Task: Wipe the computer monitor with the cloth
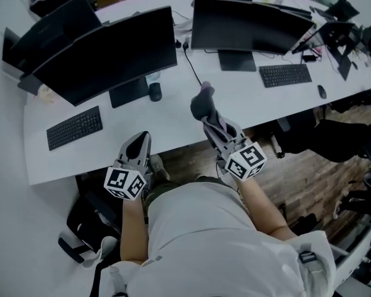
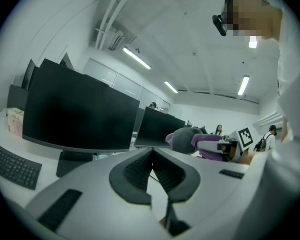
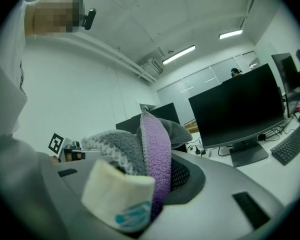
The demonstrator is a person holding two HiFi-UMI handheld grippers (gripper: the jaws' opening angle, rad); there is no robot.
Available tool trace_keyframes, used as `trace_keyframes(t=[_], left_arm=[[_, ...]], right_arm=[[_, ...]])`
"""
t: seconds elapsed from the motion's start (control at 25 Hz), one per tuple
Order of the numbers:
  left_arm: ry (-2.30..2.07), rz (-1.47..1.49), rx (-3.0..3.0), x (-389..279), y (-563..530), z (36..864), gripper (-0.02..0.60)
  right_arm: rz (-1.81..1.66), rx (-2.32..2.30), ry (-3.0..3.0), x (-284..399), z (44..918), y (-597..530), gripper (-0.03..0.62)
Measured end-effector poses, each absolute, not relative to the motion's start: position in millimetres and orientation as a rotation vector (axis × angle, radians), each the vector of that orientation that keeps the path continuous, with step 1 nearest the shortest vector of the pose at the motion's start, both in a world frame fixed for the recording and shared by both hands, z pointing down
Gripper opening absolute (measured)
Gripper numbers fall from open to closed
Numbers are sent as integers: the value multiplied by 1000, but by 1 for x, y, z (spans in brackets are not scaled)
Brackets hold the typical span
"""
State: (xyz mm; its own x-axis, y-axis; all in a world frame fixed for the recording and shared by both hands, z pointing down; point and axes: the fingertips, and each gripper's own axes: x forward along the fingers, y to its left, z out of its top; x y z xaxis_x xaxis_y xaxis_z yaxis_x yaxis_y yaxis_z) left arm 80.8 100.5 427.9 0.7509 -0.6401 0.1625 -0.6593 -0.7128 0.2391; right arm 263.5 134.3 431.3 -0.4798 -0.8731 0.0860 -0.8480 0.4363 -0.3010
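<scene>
One cloth (image 1: 202, 103) clenched in right gripper (image 1: 208, 120); left gripper (image 1: 141, 137) closed, empty; monitor (image 1: 111, 57) on desk (image 1: 170, 124) ahead.

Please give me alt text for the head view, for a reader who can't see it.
Seen from above, a person's right gripper is shut on a grey and purple fluffy cloth, held over a curved white desk. The desk carries a large black computer monitor and a second black monitor. The left gripper is shut and empty near the desk's edge.
</scene>
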Motion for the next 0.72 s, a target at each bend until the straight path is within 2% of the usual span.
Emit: trace_keyframes(t=[0.72], left_arm=[[-638,107,2802,28,-73,412,2]], right_arm=[[-324,-2031,2366,234,392,-28,132]])
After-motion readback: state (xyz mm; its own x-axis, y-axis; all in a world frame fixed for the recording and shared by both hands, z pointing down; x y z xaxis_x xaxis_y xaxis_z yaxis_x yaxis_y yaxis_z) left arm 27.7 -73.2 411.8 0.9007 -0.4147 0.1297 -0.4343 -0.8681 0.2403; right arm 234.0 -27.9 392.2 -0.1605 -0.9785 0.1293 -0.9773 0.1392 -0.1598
